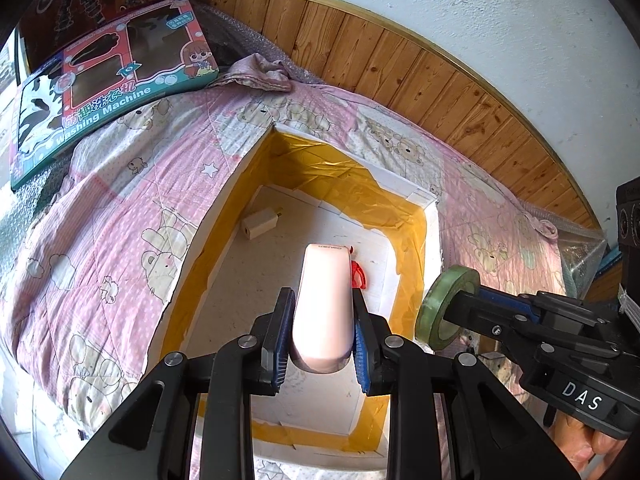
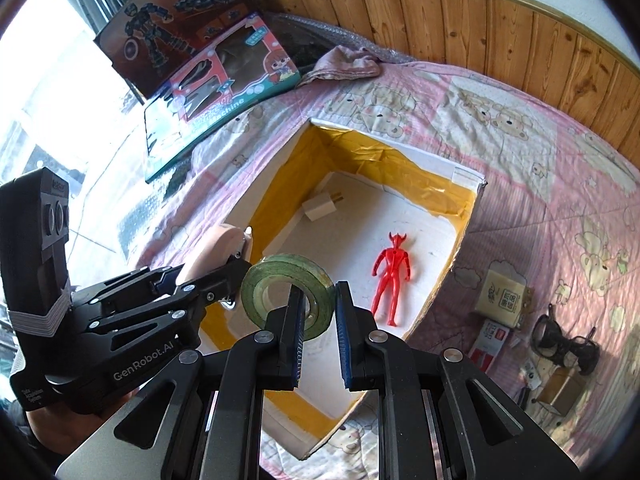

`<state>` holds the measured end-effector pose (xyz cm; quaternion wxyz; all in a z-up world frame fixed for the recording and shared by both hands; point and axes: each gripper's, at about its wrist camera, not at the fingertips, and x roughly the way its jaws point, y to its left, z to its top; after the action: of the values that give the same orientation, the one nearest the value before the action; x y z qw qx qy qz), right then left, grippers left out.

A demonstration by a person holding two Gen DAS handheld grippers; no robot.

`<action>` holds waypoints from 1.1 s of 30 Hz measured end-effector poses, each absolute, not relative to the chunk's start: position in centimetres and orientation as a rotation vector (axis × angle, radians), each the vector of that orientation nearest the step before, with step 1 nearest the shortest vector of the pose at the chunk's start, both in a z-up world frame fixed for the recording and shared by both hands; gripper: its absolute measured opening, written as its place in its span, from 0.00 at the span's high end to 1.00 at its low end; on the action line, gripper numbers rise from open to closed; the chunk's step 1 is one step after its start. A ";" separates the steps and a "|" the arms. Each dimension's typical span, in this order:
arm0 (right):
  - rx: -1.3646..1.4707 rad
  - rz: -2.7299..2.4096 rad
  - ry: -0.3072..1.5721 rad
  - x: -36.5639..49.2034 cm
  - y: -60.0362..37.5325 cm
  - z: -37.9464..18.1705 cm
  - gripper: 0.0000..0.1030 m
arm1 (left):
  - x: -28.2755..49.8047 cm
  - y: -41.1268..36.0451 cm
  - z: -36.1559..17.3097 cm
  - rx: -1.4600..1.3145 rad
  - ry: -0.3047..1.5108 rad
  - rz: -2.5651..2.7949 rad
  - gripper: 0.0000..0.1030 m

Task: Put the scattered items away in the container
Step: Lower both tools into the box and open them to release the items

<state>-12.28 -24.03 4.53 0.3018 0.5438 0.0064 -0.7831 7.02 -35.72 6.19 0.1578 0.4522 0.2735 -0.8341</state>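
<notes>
Bedroom corner: white wall above wood panelling (image 1: 420,64), with a bed under a pink bear-print quilt (image 1: 120,208).

Box (image 2: 272,176): open-topped, white, walls lined with yellow tape, sits on the quilt in the middle of the bed. Contents: a white charger plug (image 2: 320,206) at the far left of the floor; a red toy figure (image 2: 390,276) lying flat toward the right.

Left tongs (image 1: 322,324): closed on a pale pink oblong case (image 1: 324,300), held above the box opening.

Right tongs (image 2: 318,320): grip a green roll of tape (image 2: 290,292) by its ring wall, one finger inside the hole and one outside, at the near right rim of the box. A hand shows beneath each tool.

Quilt, right of box: a beige packet (image 2: 502,298), a red-and-white carton (image 2: 488,346), dark glasses (image 2: 566,340), a small brown box (image 2: 560,394).

Far left of bed: a toy washing-machine box (image 1: 100,92) with a dark robot-toy box (image 2: 176,28) leaning behind it; a crumpled cloth (image 1: 260,74) just to their right.
</notes>
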 end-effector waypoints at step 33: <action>1.586 -2.046 0.111 -19.0 -27.4 0.4 0.85 | 4.0 -38.8 1.8 1.414 0.905 -2.312 0.73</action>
<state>-19.03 -27.40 0.36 0.2719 0.5891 0.0413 -0.7599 4.01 -38.77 1.80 0.1419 0.4898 0.3135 -0.8010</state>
